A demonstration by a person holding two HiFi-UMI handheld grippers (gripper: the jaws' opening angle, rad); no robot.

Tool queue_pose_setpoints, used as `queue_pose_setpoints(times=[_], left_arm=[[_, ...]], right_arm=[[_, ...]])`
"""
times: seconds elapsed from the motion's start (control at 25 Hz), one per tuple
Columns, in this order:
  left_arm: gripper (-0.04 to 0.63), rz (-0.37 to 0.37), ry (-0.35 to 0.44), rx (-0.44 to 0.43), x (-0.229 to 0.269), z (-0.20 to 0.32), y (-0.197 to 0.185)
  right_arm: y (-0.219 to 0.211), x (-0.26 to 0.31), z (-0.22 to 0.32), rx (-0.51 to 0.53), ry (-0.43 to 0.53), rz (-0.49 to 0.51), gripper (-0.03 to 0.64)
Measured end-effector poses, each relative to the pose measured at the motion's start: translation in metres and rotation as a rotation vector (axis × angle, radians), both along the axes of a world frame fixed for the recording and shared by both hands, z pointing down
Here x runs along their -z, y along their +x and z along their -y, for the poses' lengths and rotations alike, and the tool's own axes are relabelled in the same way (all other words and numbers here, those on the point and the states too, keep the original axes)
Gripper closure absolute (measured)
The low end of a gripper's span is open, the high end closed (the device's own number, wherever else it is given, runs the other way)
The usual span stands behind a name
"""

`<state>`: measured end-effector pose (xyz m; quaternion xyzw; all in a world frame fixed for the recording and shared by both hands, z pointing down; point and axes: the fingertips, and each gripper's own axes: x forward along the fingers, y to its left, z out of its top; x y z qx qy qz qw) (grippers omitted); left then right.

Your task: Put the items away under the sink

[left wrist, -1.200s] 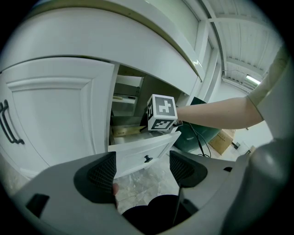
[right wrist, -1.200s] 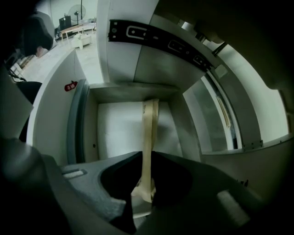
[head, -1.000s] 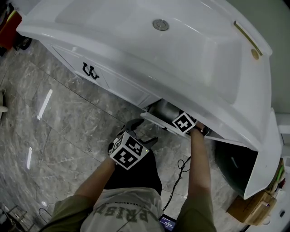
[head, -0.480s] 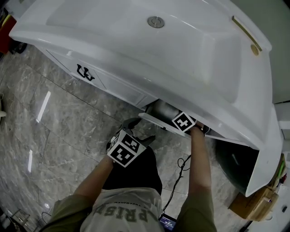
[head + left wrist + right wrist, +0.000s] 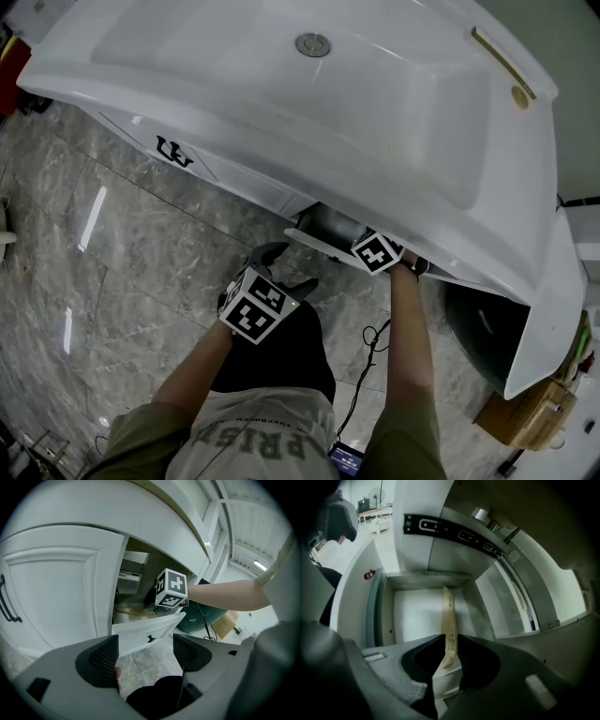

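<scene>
A pull-out drawer stands open under the white sink. My right gripper reaches into it, shut on a long flat beige strip with small print. The strip's far end points over the drawer's white floor. In the head view only the right gripper's marker cube shows at the sink's edge. My left gripper hangs open and empty over the floor in front of the drawer front; its pads are well apart.
A closed cabinet door with a black handle lies left of the drawer. A dark green bin and a cardboard box stand at the right. A black cable runs over the grey marble floor.
The head view has shifted a little. Both grippers stay almost where they were, the right one still inside the drawer.
</scene>
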<state>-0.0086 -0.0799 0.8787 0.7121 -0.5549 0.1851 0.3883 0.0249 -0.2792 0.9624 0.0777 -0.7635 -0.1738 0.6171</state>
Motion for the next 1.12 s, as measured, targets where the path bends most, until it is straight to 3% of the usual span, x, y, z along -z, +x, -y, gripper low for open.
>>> queue_pose_setpoints(times=[0.48, 1.12], left_arm=[[0.239, 0.006, -0.059, 0.003, 0.046, -0.008, 0.021], [0.239, 0.016, -0.115, 0.004, 0.184, -0.05, 0.07]], right_arm=[[0.009, 0.043, -0.027, -0.031, 0.0, 0.151, 0.549], [0.055, 0.162, -0.128, -0.184, -0.191, 0.265, 0.549]])
